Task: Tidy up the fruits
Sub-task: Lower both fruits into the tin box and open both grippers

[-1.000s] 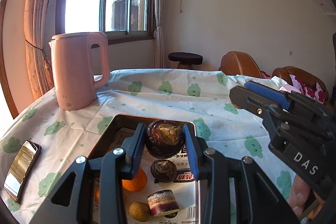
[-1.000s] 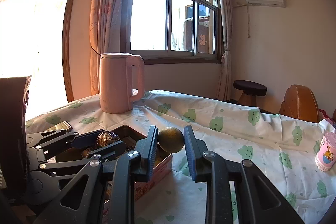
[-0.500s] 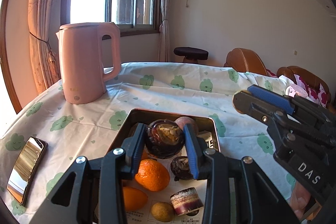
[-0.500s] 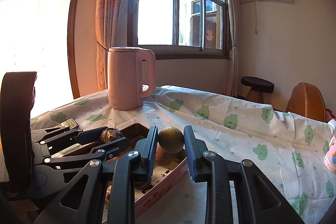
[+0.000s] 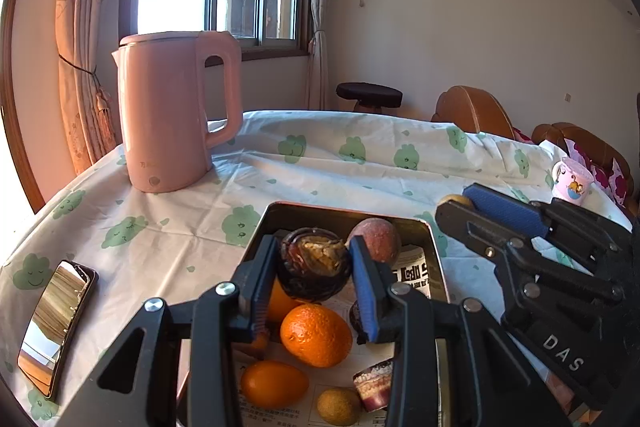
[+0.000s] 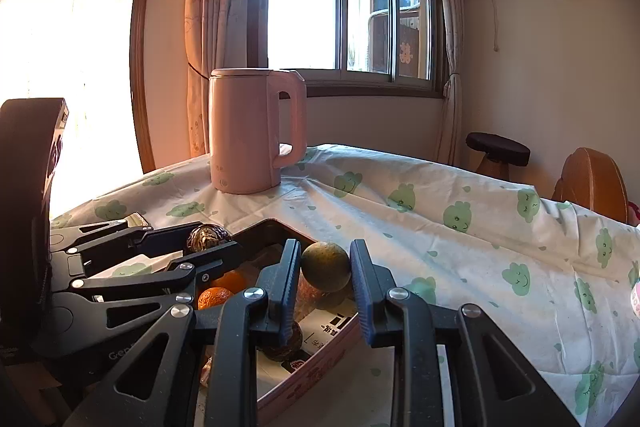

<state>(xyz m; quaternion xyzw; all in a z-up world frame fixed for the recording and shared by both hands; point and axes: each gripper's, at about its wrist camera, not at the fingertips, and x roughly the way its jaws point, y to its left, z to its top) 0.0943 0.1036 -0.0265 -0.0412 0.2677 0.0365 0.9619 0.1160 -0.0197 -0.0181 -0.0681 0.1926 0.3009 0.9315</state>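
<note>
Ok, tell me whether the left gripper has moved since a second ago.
Yes. The left gripper, shut on the dark fruit, has moved forward toward the pink kettle, which looms larger now.

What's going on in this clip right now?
A person is sorting fruit with two handheld grippers over a tray. The left gripper is shut on a dark split-open fruit; the right gripper is shut on a greenish-brown round fruit. Oranges and other fruit lie in the tray.
</note>
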